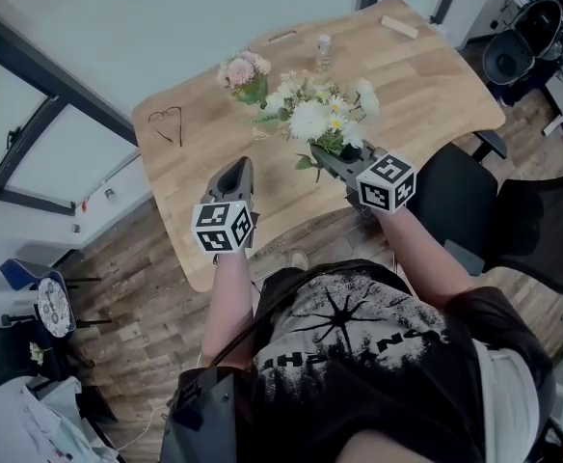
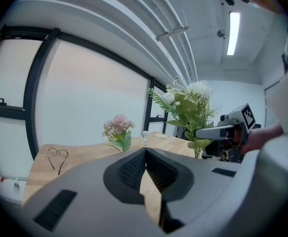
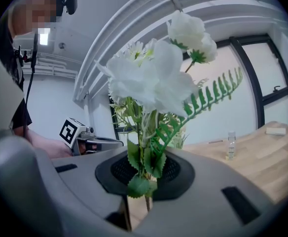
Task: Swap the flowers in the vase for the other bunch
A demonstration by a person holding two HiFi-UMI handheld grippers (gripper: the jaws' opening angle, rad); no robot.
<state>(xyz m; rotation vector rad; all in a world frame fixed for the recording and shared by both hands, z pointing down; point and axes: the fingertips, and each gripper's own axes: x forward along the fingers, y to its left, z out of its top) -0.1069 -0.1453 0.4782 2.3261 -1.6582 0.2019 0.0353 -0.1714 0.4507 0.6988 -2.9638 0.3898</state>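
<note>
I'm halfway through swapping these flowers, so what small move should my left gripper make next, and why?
Probably open the left gripper and ease it toward the pink bunch. Its jaws are shut on nothing, the pink bunch stands upright on the table, apparently not yet removed, and the right gripper is shut on the white bunch.

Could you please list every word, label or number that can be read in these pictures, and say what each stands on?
Shirt print: white letters, creased and partly hidden; no whole word reads.
Marker cubes: black-and-white square patterns only, no letters.
Round dial: too small to read.
Bottle: no readable label.
</note>
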